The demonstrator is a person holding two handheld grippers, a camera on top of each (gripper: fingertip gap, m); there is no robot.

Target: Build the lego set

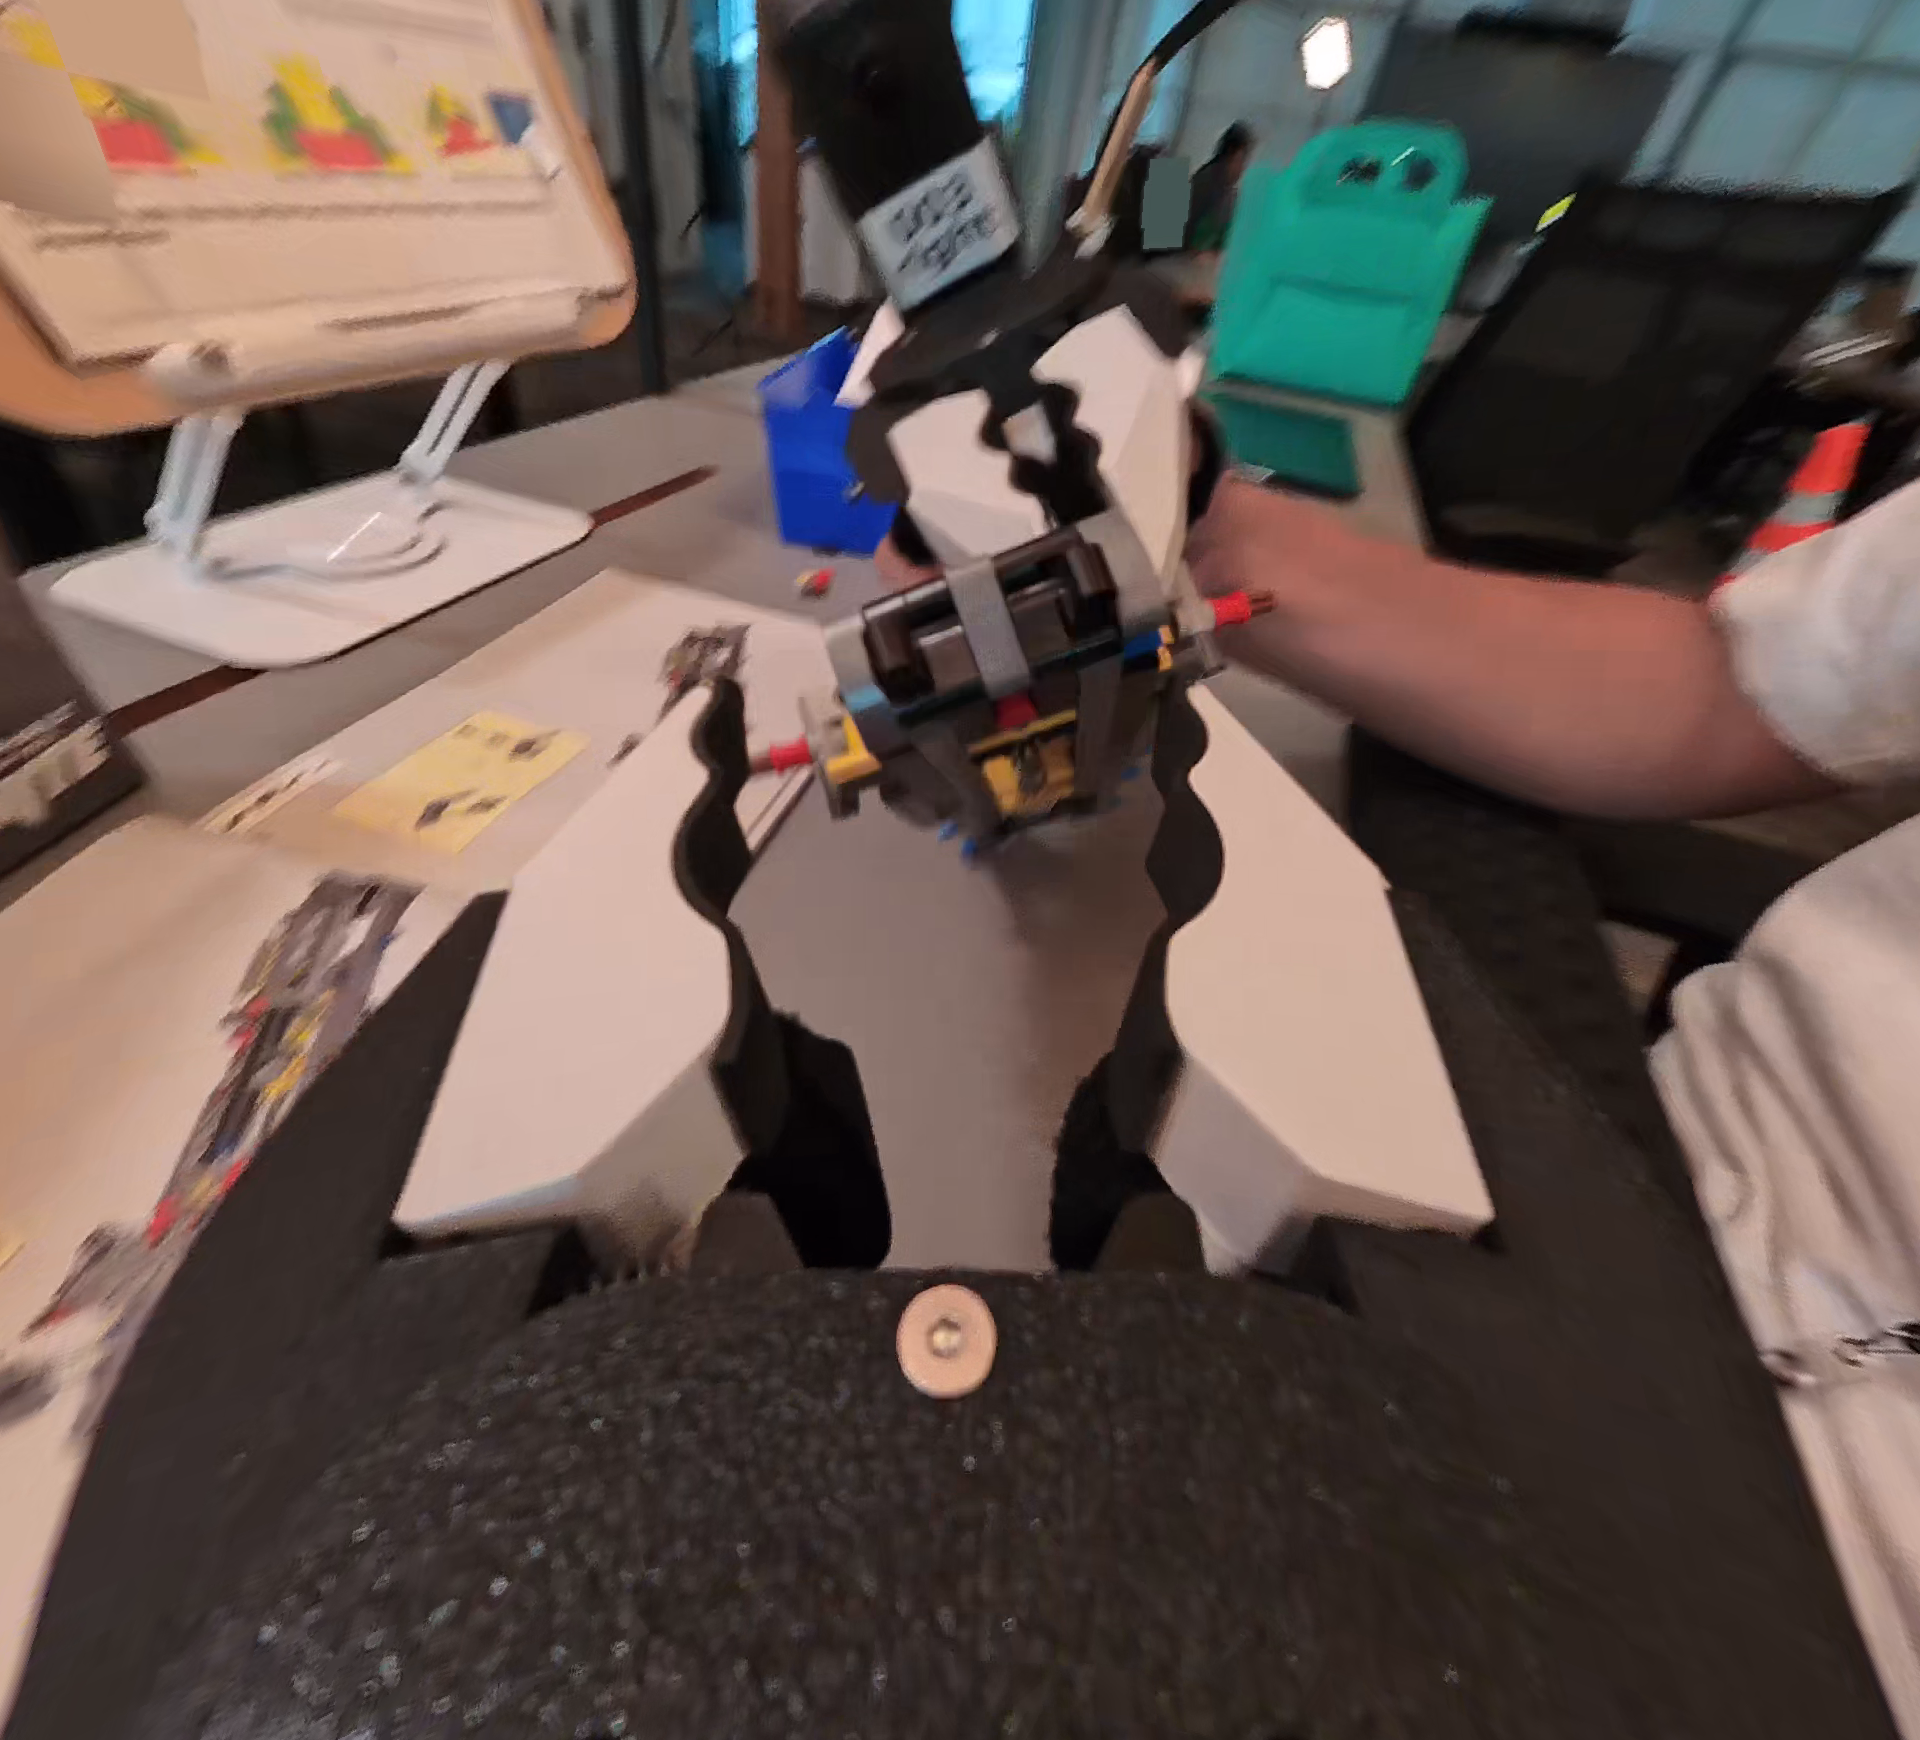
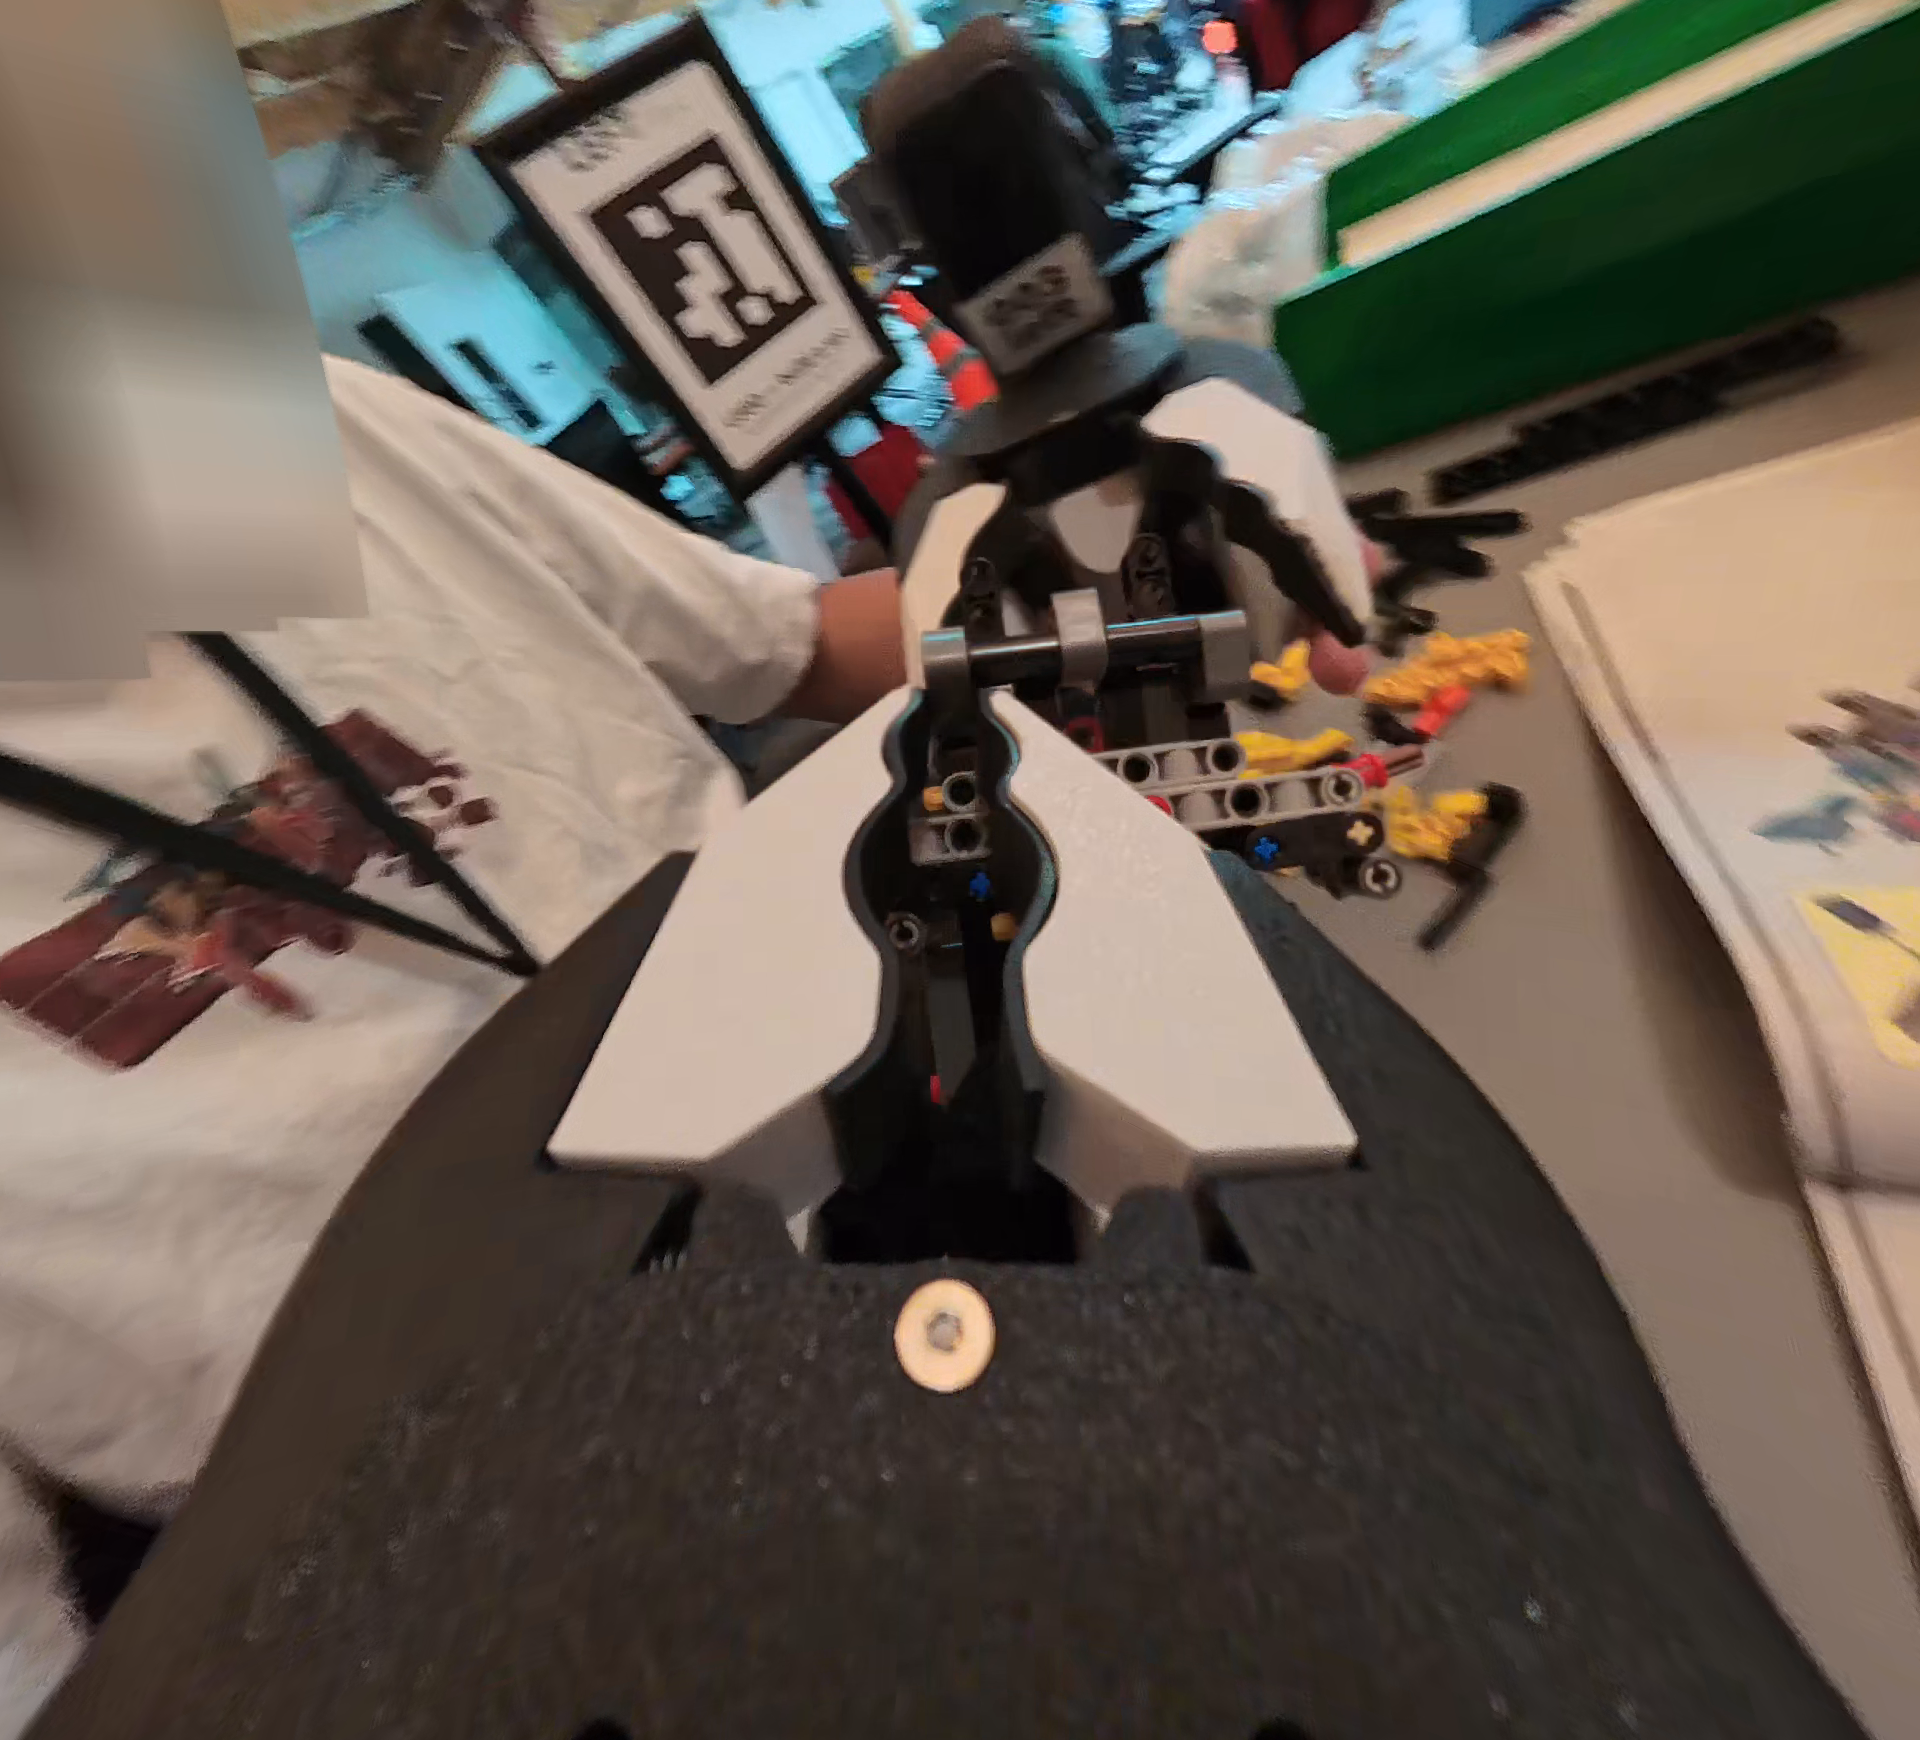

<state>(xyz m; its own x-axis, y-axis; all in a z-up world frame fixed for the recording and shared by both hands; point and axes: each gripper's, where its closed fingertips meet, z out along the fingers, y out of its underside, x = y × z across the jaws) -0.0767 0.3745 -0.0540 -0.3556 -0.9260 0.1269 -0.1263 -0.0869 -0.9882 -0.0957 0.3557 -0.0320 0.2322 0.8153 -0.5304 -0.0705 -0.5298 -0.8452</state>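
**Right gripper holds the model, left gripper spread beside it**

In my left wrist view, my left gripper (image 1: 940,755) has its fingers spread wide with nothing between them. Just past its tips, centre frame, sits the Lego model (image 1: 997,682), a grey, black and yellow build with red pins sticking out. My right gripper (image 1: 1023,485) comes down on it from above, and a hand (image 1: 1351,610) reaches in from the right edge.

In my right wrist view, my right gripper (image 2: 956,714) is clenched on the model (image 2: 961,869), which fills the narrow gap between the white fingers (image 2: 790,942). A grey-ended black crossbar (image 2: 1086,646) juts out above the tips. Loose yellow pieces (image 2: 1444,662) lie on the grey table (image 2: 1621,1015) at centre right, near instruction sheets (image 2: 1745,703) at the right edge. The left gripper (image 2: 1132,537) faces me at upper centre.
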